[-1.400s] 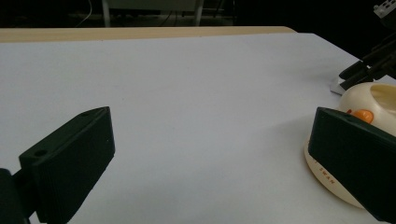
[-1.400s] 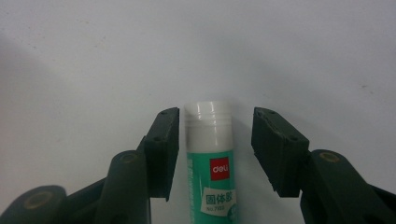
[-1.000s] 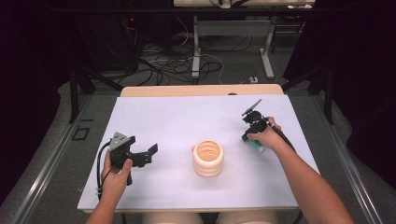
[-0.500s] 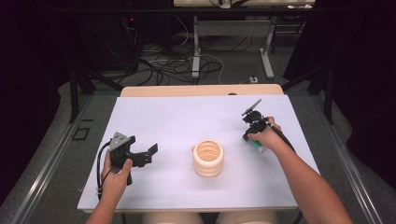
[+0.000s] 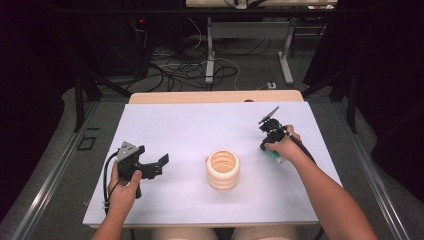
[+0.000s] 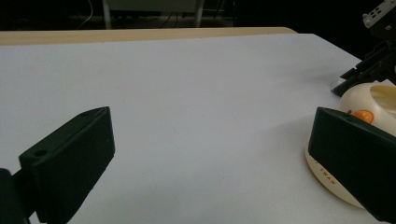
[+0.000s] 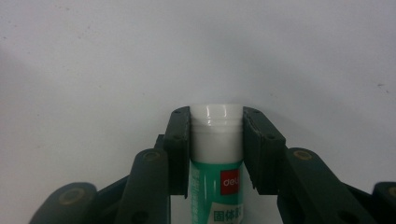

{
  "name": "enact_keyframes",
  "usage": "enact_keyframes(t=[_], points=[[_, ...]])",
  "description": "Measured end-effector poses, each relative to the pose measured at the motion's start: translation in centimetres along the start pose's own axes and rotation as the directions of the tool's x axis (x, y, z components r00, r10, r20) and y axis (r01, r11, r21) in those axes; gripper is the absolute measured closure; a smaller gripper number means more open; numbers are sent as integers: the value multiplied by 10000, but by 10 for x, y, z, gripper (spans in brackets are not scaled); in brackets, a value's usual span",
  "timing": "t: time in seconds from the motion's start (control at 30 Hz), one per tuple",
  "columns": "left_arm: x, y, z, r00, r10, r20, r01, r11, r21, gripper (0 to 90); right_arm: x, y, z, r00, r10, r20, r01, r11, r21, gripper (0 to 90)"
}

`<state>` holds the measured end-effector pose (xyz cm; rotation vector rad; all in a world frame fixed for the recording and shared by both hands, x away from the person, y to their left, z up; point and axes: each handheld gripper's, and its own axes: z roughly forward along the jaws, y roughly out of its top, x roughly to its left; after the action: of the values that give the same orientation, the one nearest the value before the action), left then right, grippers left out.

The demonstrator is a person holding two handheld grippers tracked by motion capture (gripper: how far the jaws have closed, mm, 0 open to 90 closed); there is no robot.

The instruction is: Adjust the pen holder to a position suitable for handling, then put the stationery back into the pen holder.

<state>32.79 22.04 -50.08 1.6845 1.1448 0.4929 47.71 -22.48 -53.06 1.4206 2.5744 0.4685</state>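
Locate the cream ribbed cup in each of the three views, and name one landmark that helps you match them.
High view: the cream ribbed cup stands at table centre, between the two hands.
Left gripper view: at the right edge, partly behind the near jaw.
Right gripper view: not in this picture.
Shared landmark: the white tabletop.

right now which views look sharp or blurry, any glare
High view: table evenly lit, surroundings dark. Left gripper view: near jaws soft, cream cup fairly sharp. Right gripper view: glue stick sharp, slight sheen on its white cap.
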Motion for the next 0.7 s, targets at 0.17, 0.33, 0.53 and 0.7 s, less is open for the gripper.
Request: enact_keyframes(t=[0.17, 0.33, 0.53, 0.7], points=[[0, 0, 0, 10000, 37, -6, -37, 10000, 5, 3, -1, 1, -4, 9999, -96, 37, 96, 9999, 36, 651], [0, 0, 0, 10000, 33, 5, -33, 10000, 30, 3, -1, 1, -9, 10000, 67, 19, -67, 9997, -236, 651], [0, 0, 0, 10000, 14, 14, -14, 10000, 29, 3, -4, 2, -14, 9998, 212, -36, -214, 9978, -621, 652], [-1, 0, 0, 10000, 22, 7, -22, 10000, 13, 3, -3, 3, -19, 9996, 299, -20, -299, 9939, -1064, 652]])
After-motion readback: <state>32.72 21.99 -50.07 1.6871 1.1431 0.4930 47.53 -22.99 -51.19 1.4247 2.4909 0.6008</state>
